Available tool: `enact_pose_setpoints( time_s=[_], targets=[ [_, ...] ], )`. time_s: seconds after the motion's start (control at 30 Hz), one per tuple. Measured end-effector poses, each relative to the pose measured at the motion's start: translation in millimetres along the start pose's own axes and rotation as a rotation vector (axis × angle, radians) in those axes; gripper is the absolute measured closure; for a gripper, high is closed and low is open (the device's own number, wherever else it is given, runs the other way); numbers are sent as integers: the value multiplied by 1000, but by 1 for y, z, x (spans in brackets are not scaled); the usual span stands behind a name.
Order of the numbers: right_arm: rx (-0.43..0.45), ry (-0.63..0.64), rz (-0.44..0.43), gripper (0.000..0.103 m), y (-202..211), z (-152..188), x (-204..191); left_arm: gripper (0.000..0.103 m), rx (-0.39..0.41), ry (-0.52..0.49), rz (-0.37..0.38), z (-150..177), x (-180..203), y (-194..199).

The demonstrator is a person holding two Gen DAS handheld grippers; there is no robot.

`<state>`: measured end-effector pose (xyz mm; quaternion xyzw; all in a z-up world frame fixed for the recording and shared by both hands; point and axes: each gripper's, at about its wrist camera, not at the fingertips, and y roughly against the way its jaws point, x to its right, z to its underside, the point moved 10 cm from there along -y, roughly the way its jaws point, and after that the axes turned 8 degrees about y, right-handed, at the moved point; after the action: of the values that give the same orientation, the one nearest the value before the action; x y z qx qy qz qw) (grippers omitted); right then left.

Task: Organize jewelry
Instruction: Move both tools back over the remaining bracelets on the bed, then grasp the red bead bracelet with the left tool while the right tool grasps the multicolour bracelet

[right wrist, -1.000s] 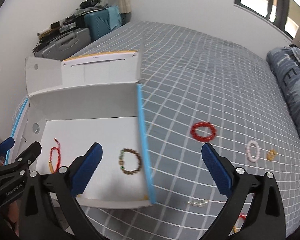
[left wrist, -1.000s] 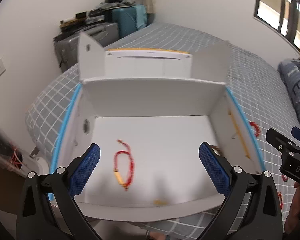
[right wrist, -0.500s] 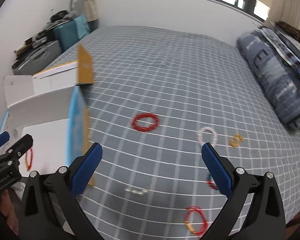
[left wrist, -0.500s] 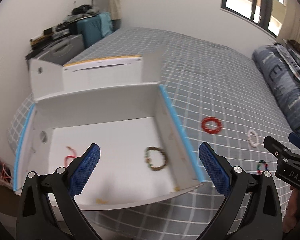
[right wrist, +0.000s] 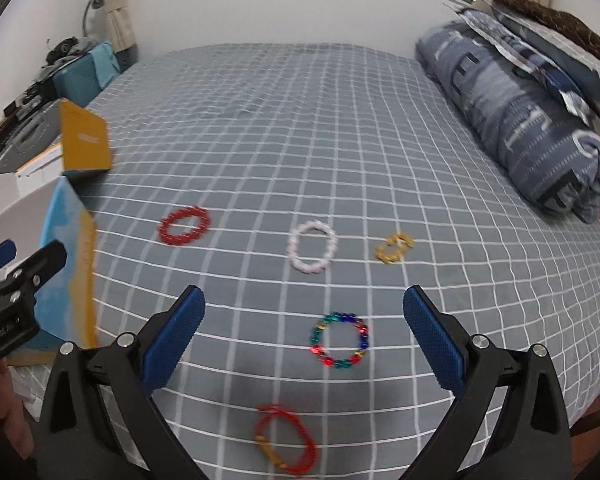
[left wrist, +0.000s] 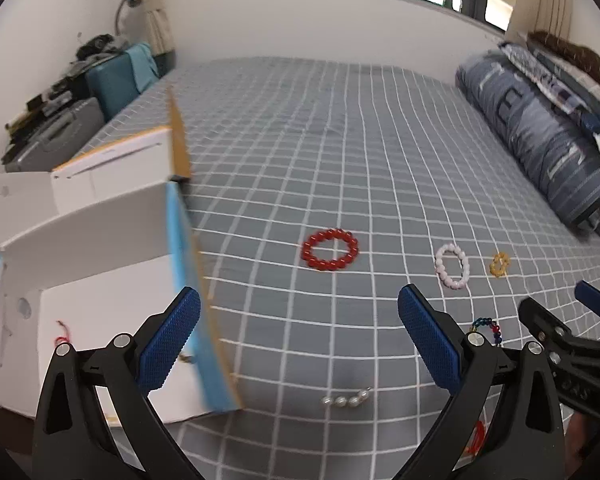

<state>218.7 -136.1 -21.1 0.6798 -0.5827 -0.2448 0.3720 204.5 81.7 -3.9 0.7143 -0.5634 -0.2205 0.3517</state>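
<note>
Left gripper (left wrist: 298,340), left wrist view: I see its blue pads spread wide apart at the bottom of the frame, nothing between them. White box (left wrist: 100,304) sits at lower left on the checked bedspread (left wrist: 340,140), flaps up; a red cord bracelet (left wrist: 63,334) lies on its floor near the left wall. Red bead bracelet (left wrist: 330,249) lies mid-frame, just above the gap between the pads. Pink bead bracelet (left wrist: 453,266) and a small gold piece (left wrist: 499,265) lie to its right. A short pearl strand (left wrist: 346,400) lies at bottom centre. The other gripper enters at lower right, partly covering a multicoloured bracelet (left wrist: 488,326).

Right gripper (right wrist: 304,336), right wrist view: I see the pads wide apart, empty. Multicoloured bracelet (right wrist: 339,340) lies between them, lower centre. A red-and-gold cord bracelet (right wrist: 286,438) lies below it, blurred. Red bead bracelet (right wrist: 185,226), pink bead bracelet (right wrist: 312,252) and gold piece (right wrist: 395,248) form a row across mid-frame. The box (right wrist: 70,264) edge shows at left, folded bedding (right wrist: 520,120) upper right.
</note>
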Motion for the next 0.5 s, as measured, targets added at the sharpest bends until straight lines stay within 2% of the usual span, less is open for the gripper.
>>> enact_pose_setpoints(
  time_s=[0.17, 0.5],
  targets=[
    [-34, -21, 2, 8, -26, 18, 20, 6, -46, -10, 3, 1, 23, -40],
    [-112, -62, -13, 8, -87, 54, 46, 6, -143, 7, -27, 3, 39, -121]
  ],
)
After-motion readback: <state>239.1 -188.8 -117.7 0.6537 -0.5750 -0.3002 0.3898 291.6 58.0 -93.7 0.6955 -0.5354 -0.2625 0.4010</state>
